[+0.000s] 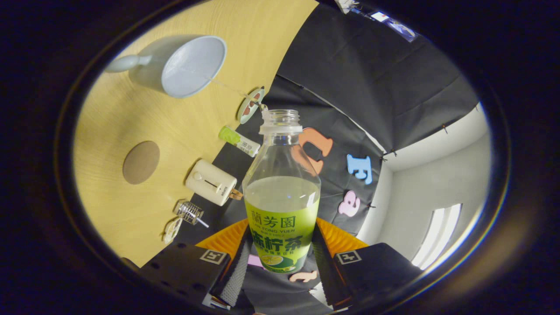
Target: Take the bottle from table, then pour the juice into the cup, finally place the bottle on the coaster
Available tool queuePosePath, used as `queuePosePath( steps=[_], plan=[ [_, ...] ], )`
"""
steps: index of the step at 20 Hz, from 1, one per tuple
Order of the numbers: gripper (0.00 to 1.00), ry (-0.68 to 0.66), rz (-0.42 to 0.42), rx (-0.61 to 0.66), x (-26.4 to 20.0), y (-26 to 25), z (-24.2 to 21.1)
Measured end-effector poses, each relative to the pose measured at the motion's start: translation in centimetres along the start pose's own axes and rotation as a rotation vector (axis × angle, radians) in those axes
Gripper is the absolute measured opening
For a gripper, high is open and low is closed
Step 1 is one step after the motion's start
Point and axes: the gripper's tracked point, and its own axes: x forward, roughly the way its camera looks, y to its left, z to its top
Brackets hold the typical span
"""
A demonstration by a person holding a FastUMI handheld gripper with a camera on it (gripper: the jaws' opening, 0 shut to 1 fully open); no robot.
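The tool (282,256) is clamped on the bottle (282,192), one finger pressing each side of the labelled lower body. The bottle stands between the fingers, cap off, mouth open, with pale juice filling roughly the lower half

The whole view is rolled hard over: the counter (175,131) stands to one side of the bottle and the booth wall to the other, so the tool and bottle appear to be lifted clear of the counter and tipped toward the cup (183,65). A thin thread of liquid seems to run from the bottle mouth to the cup's open interior. Judgement: the pour step is in hand, though the stream is faint and I cannot be certain of it

On the counter, well beyond the fingers, the cup lies at the far end with its handle pointing away from the bottle. The round brown coaster (141,162) sits bare, nearer the tool than the cup and well apart from it. Along the counter edge are a green-capped tube (239,141), a small cream box (211,182) and a small wire item (190,213)

Next move, as judged: hold the mouth over the cup, right the bottle with the grip kept firm, carry it across to the coaster, and set it down upright and centred before releasing
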Motion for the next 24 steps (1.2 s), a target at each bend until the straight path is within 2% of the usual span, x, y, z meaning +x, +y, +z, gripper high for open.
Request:
queuePosePath(
  steps=[6, 13, 18, 21, 24],
  plan=[
    [0.76, -0.006, -0.012, -0.019, 0.1, -0.4, 0.0],
    [0.76, 0.007, 0.009, 0.052, 0.0, 0.6, -0.1],
    [0.76, 0.055, 0.117, 0.232, -0.4, 2.6, 0.0],
    [0.76, 0.060, 0.136, 0.306, -1.2, 2.8, 0.4],
    [0.77, 0.091, 0.217, 0.450, -1.7, 4.6, 0.3]
  ],
)
